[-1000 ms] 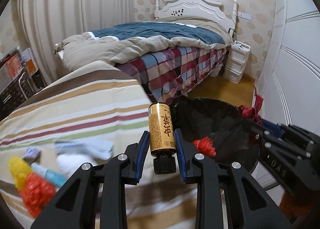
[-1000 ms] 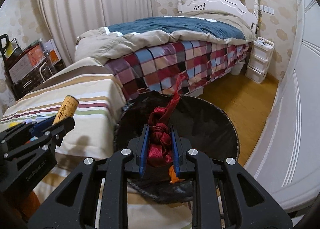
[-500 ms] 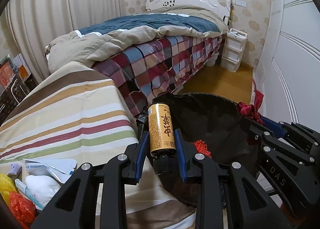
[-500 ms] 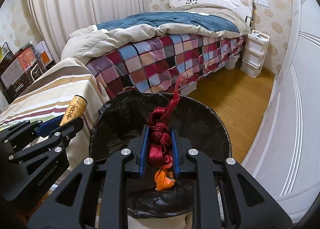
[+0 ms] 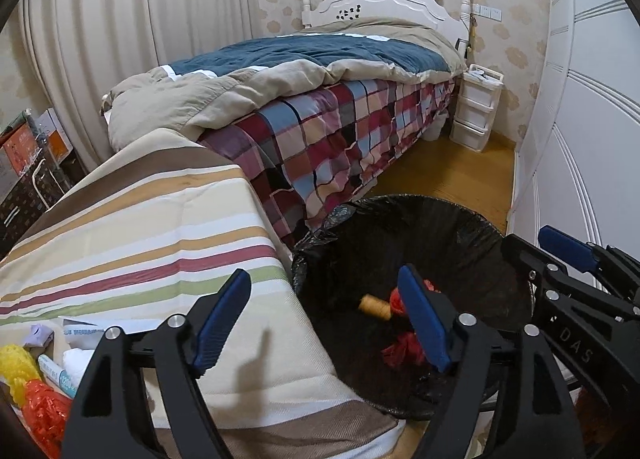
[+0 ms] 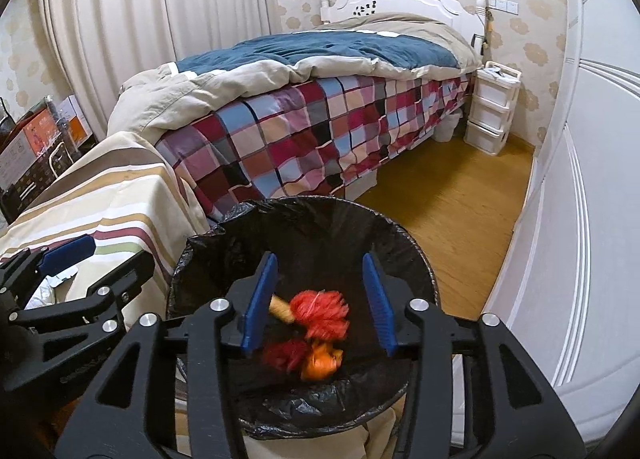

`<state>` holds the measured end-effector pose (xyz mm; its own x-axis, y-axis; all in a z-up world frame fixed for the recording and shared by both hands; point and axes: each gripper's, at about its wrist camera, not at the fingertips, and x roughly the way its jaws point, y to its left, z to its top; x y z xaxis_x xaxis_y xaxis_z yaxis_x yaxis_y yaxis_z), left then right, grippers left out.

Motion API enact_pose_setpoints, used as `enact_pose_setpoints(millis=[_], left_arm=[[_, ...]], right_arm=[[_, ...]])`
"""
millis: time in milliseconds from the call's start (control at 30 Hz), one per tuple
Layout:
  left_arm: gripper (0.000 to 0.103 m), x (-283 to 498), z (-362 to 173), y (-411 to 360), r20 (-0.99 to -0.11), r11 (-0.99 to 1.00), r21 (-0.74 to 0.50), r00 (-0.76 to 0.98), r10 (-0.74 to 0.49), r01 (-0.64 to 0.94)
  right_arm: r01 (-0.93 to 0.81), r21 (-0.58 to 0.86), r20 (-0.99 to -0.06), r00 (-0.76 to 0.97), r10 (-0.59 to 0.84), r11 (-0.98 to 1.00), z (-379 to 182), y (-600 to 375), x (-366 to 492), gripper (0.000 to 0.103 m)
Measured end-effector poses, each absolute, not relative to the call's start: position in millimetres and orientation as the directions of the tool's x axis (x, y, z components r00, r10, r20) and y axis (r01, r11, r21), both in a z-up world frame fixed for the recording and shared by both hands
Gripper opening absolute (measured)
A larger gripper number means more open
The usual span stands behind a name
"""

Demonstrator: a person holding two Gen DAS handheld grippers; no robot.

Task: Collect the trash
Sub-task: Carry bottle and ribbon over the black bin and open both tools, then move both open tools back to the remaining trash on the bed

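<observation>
Black tongs (image 5: 324, 323), blue pads (image 5: 420, 319), silver screws, perhaps "DAS" lettering.

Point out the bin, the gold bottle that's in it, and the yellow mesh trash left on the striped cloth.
bin (image 6: 404, 237): right wrist view, black liner at far rim.
gold bottle (image 5: 375, 307): left wrist view, its body.
yellow mesh trash (image 5: 16, 365): left wrist view, its middle.

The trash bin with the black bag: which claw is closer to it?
Right. The right claw hangs over the trash bin, opening; the left claw opens at its edge by the striped cloth.
</observation>
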<state>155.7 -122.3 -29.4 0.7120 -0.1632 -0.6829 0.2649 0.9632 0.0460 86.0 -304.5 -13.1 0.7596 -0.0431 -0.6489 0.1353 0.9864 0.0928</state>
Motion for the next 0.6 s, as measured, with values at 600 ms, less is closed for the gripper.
enact_pose_setpoints(millis=[600], left_arm=[[0.082, 110, -2, -59, -0.663, 0.986, 0.031, 0.741, -0.102, 0.163]], right_arm=[[0.109, 0.127, -0.617, 0.787, -0.007, 0.986, 15, -270, 43, 0.069]])
